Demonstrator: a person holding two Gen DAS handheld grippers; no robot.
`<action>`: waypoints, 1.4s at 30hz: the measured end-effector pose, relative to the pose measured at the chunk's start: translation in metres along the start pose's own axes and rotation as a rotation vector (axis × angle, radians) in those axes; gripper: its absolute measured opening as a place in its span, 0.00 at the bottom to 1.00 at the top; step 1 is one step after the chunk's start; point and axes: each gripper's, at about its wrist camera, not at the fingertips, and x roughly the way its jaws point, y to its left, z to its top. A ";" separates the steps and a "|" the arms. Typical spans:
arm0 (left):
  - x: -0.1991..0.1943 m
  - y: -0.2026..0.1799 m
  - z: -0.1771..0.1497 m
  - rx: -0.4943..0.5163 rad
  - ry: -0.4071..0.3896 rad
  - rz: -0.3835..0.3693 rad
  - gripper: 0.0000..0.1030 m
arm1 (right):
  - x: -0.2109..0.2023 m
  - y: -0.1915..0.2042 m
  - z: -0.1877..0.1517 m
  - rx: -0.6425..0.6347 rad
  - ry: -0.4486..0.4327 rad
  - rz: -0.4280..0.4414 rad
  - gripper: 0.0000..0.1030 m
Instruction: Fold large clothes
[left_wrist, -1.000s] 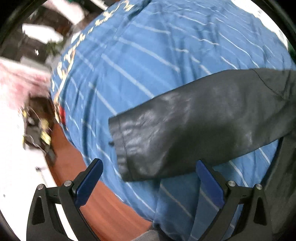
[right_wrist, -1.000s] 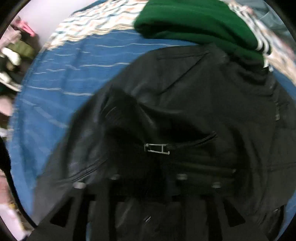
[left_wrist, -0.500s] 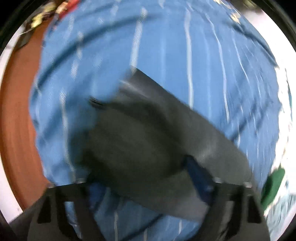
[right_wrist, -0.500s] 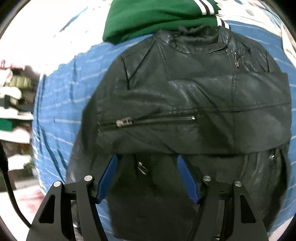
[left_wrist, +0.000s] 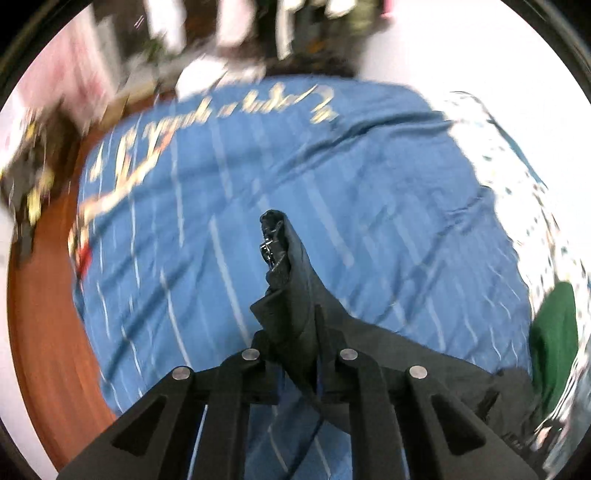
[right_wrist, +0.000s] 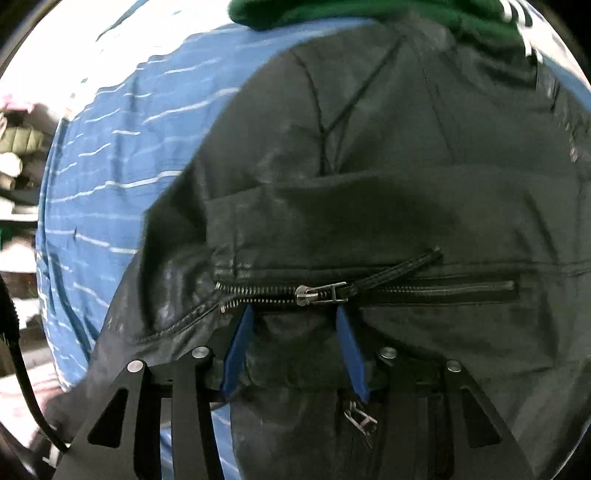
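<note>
A black leather jacket (right_wrist: 388, 177) lies on a blue striped bedspread (right_wrist: 110, 147). Its body fills the right wrist view, with a zipped sleeve end (right_wrist: 321, 291) folded across it. My right gripper (right_wrist: 293, 317) is open, its blue pads (right_wrist: 240, 343) just below that zipper, over the jacket. In the left wrist view my left gripper (left_wrist: 299, 332) is shut on the jacket's other sleeve (left_wrist: 291, 280), whose cuff sticks up between the fingers above the bedspread (left_wrist: 258, 155).
A green garment (right_wrist: 332, 14) lies beyond the jacket's collar and shows at the right in the left wrist view (left_wrist: 554, 332). A brown wooden bed edge (left_wrist: 40, 314) runs along the left. Cluttered shelves and clothes (left_wrist: 258, 29) stand beyond the bed.
My left gripper has closed on the sleeve and lifted its cuff off the bedspread. My right gripper stayed open and moved in closer over the folded sleeve's zipper.
</note>
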 end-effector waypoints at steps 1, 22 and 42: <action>-0.012 -0.011 0.001 0.050 -0.041 0.004 0.08 | -0.007 -0.001 -0.003 -0.017 -0.023 -0.059 0.84; -0.146 -0.374 -0.215 0.963 -0.173 -0.391 0.06 | -0.109 -0.293 -0.019 0.243 -0.146 -0.188 0.85; -0.101 -0.479 -0.444 1.253 0.203 -0.413 0.92 | -0.137 -0.502 -0.099 0.505 -0.109 0.026 0.85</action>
